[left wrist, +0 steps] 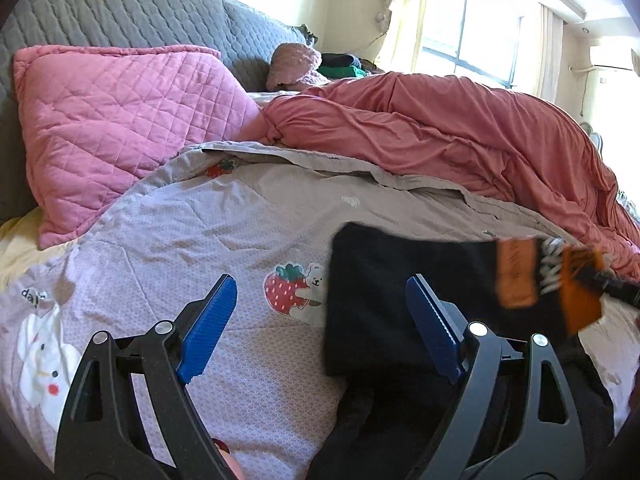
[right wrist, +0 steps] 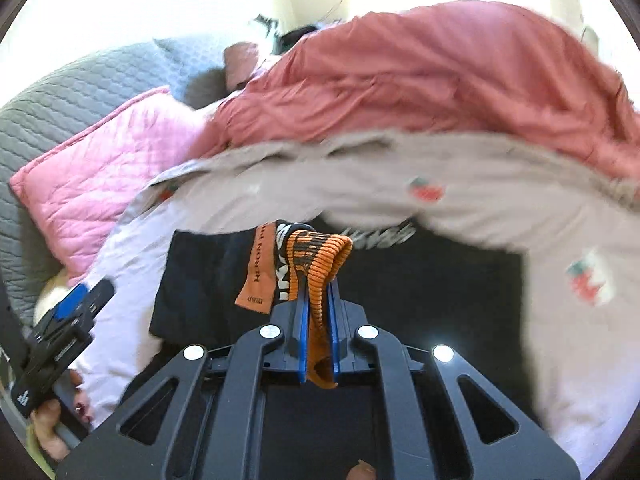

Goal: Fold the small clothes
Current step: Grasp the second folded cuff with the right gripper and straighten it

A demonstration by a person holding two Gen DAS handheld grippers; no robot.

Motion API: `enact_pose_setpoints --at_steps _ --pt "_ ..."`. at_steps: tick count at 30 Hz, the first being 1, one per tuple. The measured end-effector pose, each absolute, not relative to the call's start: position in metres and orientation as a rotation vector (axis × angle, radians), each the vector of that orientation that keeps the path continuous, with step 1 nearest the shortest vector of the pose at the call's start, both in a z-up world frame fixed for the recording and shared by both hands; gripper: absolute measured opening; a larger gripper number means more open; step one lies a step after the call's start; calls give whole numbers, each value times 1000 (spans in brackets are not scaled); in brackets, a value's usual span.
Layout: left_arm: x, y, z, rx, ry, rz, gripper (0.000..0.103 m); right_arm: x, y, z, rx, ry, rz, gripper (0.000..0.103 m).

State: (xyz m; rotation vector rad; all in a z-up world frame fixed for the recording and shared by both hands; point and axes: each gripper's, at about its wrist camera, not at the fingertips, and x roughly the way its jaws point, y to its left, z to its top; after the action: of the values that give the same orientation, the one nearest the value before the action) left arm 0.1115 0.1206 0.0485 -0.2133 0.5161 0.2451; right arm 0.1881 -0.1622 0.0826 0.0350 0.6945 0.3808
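Covering most of the bed is a lilac quilt [left wrist: 224, 216] with strawberry and bear prints; a bunched red blanket [left wrist: 460, 128] lies along its far edge, a pink quilted pillow [left wrist: 120, 128] leans on the grey padded headboard [left wrist: 120, 8] at the left. On the quilt lies a dark garment [left wrist: 400, 280], flat, with black fabric trailing toward the near edge. Its orange ribbed cuff [right wrist: 320, 256], with black lettering and an orange label hanging beside it, is lifted off the quilt.

Right gripper [right wrist: 319, 300]: jaws pressed together, pinching the orange cuff between the blue pads; the cuff bulges over the fingertips and a strip runs down between the pads. In the left wrist view this gripper shows only as a blurred dark tip at the cuff, right edge of frame.

Left gripper [left wrist: 316, 308]: jaws spread wide, nothing between the pads. Its right finger [left wrist: 432, 328] sits over the dark garment's near left part; its left finger sits over bare quilt. Contact with the fabric: cannot tell. A hand [right wrist: 48, 428] holds that gripper's handle, lower left in the right wrist view.
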Motion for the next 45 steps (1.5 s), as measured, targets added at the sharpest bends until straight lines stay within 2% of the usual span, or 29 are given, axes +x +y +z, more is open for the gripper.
enact_pose_setpoints --at_steps 4,15,24,27,32,37,45 --pt "113 116 46 -192 526 238 79 211 -195 78 -18 716 291 7" --pt "127 89 36 -79 587 188 79 244 -240 12 1 872 198 6" --pt "187 34 45 -24 705 124 79 250 -245 0 9 894 213 6" --pt "213 21 30 -15 775 103 79 253 -246 -2 -1 899 214 6" --pt "229 25 -29 -28 912 74 75 257 -248 -13 -54 934 173 6" --pt "227 39 -33 -97 914 17 76 259 -256 -29 -15 974 128 6" --pt "214 40 -12 -90 835 27 75 229 -264 4 22 863 108 10"
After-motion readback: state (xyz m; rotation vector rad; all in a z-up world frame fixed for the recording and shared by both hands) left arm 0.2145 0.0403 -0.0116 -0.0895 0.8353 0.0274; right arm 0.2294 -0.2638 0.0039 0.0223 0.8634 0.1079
